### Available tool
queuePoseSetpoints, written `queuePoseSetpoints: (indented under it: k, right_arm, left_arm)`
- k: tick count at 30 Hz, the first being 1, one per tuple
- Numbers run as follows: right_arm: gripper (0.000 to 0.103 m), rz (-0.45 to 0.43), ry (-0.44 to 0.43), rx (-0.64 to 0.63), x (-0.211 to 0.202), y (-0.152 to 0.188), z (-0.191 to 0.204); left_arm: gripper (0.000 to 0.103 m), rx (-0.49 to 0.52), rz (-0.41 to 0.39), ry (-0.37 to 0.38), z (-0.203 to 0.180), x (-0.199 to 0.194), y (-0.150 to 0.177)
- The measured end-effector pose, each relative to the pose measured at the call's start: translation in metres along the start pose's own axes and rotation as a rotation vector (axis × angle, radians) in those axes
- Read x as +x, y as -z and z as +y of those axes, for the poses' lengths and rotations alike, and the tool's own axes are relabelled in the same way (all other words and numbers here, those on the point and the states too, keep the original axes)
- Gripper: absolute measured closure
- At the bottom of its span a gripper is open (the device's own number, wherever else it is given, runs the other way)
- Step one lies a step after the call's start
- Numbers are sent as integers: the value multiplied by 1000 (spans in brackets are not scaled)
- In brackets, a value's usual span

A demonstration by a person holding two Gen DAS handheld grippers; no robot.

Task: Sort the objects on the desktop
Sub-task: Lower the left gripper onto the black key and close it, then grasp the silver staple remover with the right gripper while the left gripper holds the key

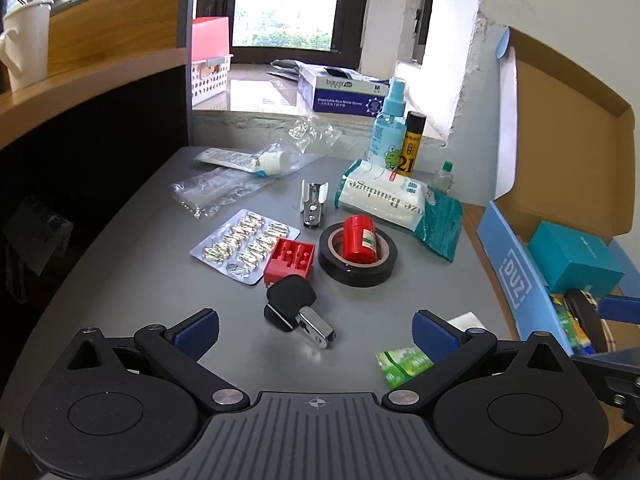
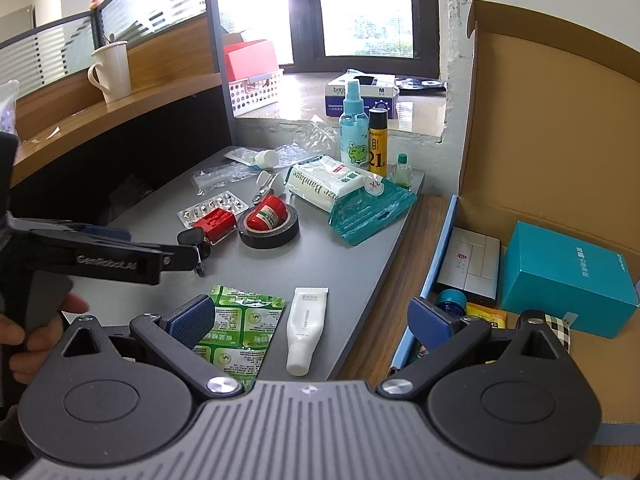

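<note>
The left gripper (image 1: 316, 330) has its jaws wide and empty; a black-handled clipper (image 1: 294, 308) lies on the counter (image 1: 120, 280) between them. The right gripper (image 2: 312, 322) also has wide, empty jaws, with a white tube (image 2: 305, 330) between them, a green sachet (image 2: 240, 324) by the left jaw and the cardboard box (image 2: 560, 160) beyond the right jaw.

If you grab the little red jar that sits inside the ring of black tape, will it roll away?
Probably not at first: the red jar lies on its side inside the black tape roll, which rings it. Lifted out and dropped on the grey table, its round body could well roll. It looks hard and smooth, so the fingers might slip.
</note>
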State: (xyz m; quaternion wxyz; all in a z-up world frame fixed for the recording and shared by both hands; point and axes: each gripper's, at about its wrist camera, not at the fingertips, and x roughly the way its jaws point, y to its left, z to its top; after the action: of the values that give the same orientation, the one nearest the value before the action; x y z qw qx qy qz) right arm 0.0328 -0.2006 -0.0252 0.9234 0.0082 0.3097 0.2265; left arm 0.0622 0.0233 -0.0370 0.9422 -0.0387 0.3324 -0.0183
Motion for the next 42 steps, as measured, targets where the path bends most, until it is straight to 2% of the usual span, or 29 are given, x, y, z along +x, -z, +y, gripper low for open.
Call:
queuePoseSetpoints:
  k: [5, 11, 15, 19, 24, 26, 27, 37, 42]
  right_arm:
    - [0, 4, -1, 5, 4, -2, -2]
    - [0, 8, -3, 11, 8, -3, -5]
    - [0, 10, -5, 15, 11, -4, -6]
    - [0, 14, -3, 13, 15, -5, -8]
    - [0, 20, -12, 15, 18, -6, -9]
    - [0, 21, -12, 12, 20, -7, -9]
    - [0, 21, -12, 11, 20, -8, -9]
    - [0, 24, -20, -31, 34, -23, -2]
    - [0, 19, -35, -63, 48, -35, 5]
  left_arm:
    - [11, 12, -28, -17, 2, 15, -1]
    - [28, -14, 2, -23, 6, 28, 0]
    - [45, -24, 22, -32, 8, 34, 1]
    - [48, -23, 22, -41, 8, 36, 4]
    - [65, -18, 10, -46, 8, 36, 5]
    - [66, -17, 9, -43, 9, 35, 6]
    - [71, -16, 8, -39, 9, 34, 5]
    - [72, -21, 3, 1, 19, 15, 6]
    - [72, -52, 22, 45, 30, 1, 3]
